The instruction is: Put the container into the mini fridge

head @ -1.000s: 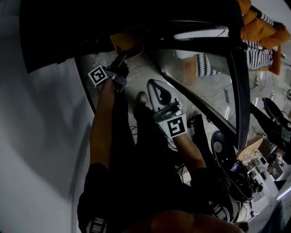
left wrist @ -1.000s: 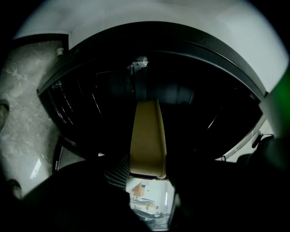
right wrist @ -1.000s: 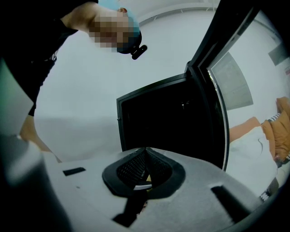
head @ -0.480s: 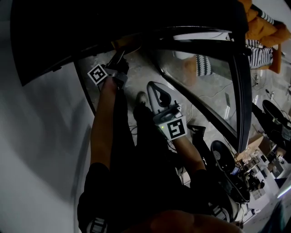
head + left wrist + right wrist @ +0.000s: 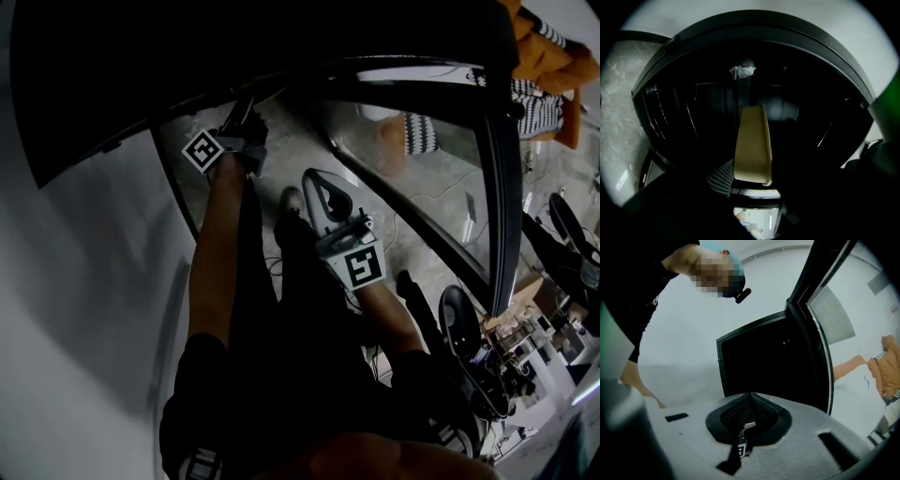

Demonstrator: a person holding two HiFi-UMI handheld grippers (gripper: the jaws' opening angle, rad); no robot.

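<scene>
Container (image 5: 752,143), clamped in the left gripper (image 5: 242,117), runs lengthwise along its jaws, pointing straight ahead into the dark open mini fridge (image 5: 665,51), while the right gripper (image 5: 750,401), pinched together and empty, hangs farther back.

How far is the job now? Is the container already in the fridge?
Done: the door stands open and the container is off the ground. In hand: the left gripper is shut on it and holds it at the dark fridge opening. Left: set it down inside and let go. The right gripper is shut and empty.
</scene>
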